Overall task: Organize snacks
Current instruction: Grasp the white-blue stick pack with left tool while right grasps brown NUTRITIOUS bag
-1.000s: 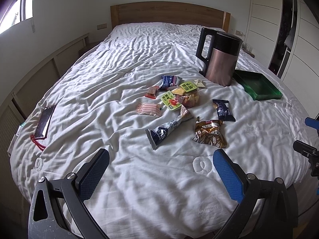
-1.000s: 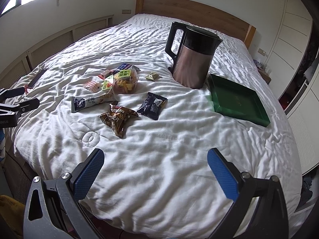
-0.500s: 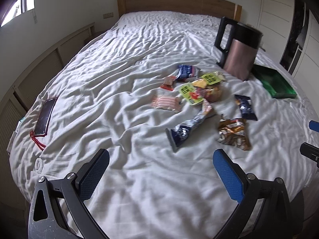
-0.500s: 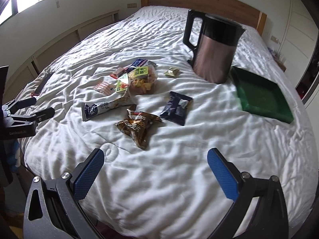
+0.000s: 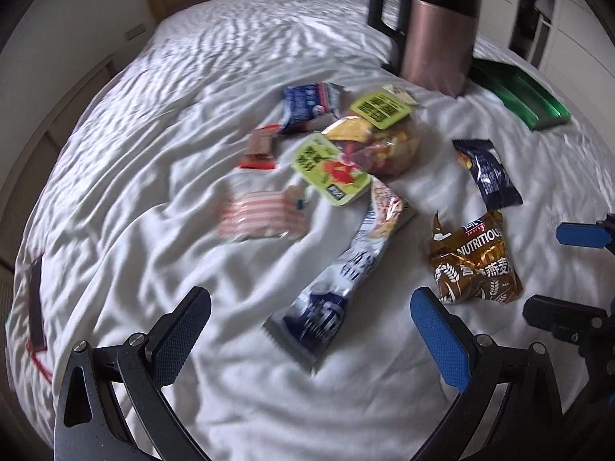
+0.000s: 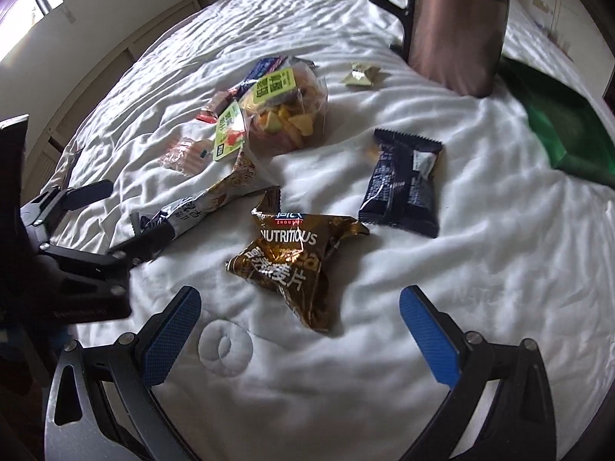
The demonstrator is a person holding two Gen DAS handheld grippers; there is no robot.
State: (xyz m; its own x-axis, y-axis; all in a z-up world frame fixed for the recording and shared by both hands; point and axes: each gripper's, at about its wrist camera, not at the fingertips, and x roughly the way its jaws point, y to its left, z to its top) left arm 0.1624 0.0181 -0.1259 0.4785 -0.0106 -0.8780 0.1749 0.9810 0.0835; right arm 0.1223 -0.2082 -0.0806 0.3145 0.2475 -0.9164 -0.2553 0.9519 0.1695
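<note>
So far nothing looks sorted: the snacks [image 5: 346,161] lie scattered on the bed [image 5: 153,153], and the green tray [image 6: 569,134] (a likely home) shows no snacks. The left gripper [image 5: 311,330] and right gripper [image 6: 300,330] hover with jaws spread, empty.

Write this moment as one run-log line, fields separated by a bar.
phase: approach | left gripper: open, empty | right gripper: open, empty | nearest: crinkled brown foil snack packet | green plastic tray: empty
</note>
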